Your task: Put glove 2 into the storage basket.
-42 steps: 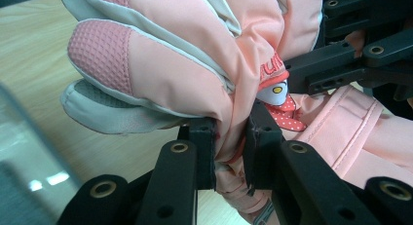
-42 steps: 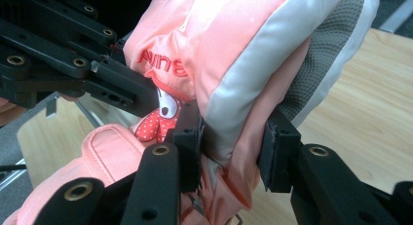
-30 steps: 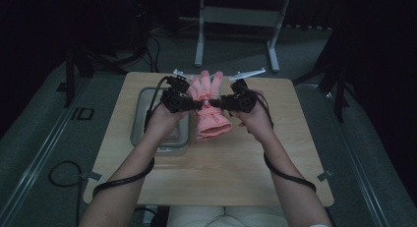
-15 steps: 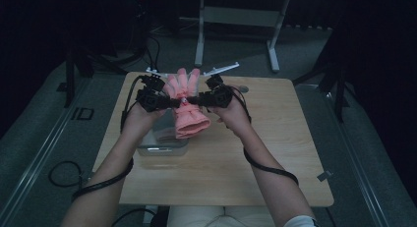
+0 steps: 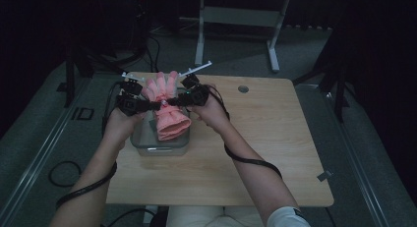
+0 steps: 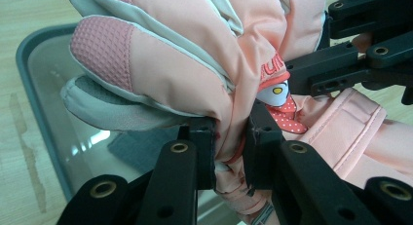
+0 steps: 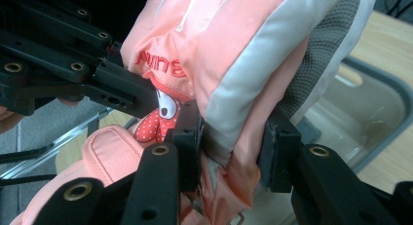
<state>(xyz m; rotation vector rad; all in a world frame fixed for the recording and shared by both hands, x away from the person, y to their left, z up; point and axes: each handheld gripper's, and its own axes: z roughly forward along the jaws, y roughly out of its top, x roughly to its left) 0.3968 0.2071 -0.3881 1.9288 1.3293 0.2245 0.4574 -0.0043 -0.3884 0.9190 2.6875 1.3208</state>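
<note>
A pink padded winter glove [image 5: 167,109] with grey-white trim hangs between my two grippers, fingers pointing away and cuff toward the person. My left gripper [image 5: 153,106] is shut on its wrist part from the left, my right gripper [image 5: 173,102] from the right. In the left gripper view the jaws [image 6: 229,147] pinch the glove [image 6: 195,54] fabric, with the right gripper [image 6: 350,64] beyond. In the right gripper view the jaws [image 7: 231,147] squeeze a thicker fold of the glove [image 7: 234,49]. It hangs above a clear container [image 5: 160,147].
The clear, grey-rimmed container [image 6: 39,88] stands on the left half of the wooden table [image 5: 255,138] and looks empty under the glove. A round grommet [image 5: 243,89] sits near the far edge. Dark floor, cables and a stand surround the table.
Both hands have carried the glove leftward from the table's middle to over the clear container, a little lower. Both grips are unchanged.
</note>
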